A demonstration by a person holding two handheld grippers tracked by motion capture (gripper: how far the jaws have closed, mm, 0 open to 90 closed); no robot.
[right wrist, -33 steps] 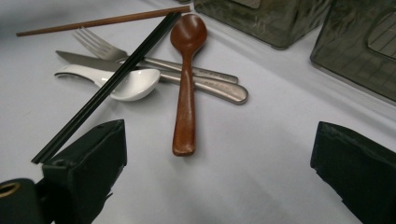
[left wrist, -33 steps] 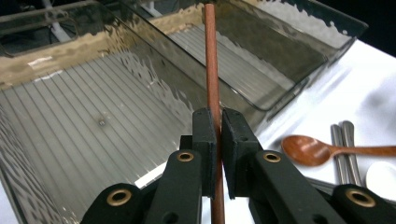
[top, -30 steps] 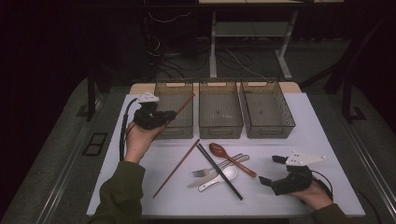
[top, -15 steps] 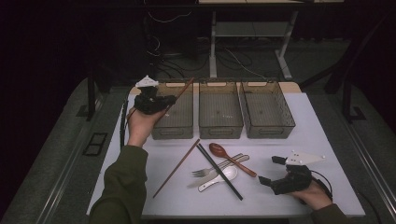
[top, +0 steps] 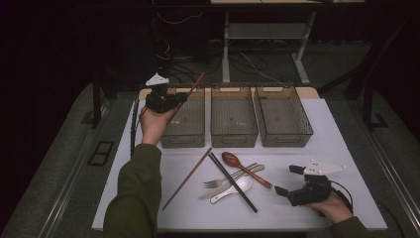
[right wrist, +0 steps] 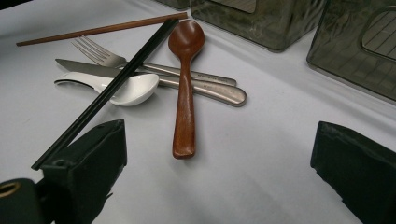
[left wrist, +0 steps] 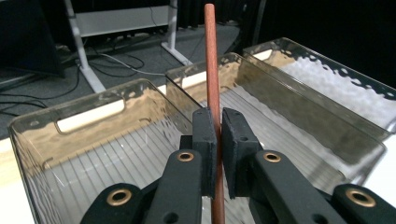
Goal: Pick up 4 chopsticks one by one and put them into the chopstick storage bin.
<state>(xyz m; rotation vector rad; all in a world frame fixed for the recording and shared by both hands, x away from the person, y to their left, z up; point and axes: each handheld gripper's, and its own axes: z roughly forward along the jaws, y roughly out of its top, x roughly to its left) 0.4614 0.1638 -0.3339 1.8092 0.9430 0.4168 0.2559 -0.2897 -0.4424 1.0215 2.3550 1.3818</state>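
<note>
Since the earlier frame the left gripper (top: 184, 95) has carried its chopstick (top: 196, 84) forward, over the left bin (top: 184, 140). Its own view shows the pads clamped on the round reddish-brown stick above ribbed, translucent plastic. The right gripper (top: 286, 180) rests wide open on bare white table (top: 341, 144) — wooden spoon (right wrist: 185, 84) just ahead.

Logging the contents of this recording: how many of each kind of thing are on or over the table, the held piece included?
Chopsticks: 3, the brown chopstick clamped in the left gripper, a second brown one, a black one
Spoons: 2, wooden spoon, white spoon
Fork: 1
Knife: 1
Clear bins: 3
Total: 10
</note>
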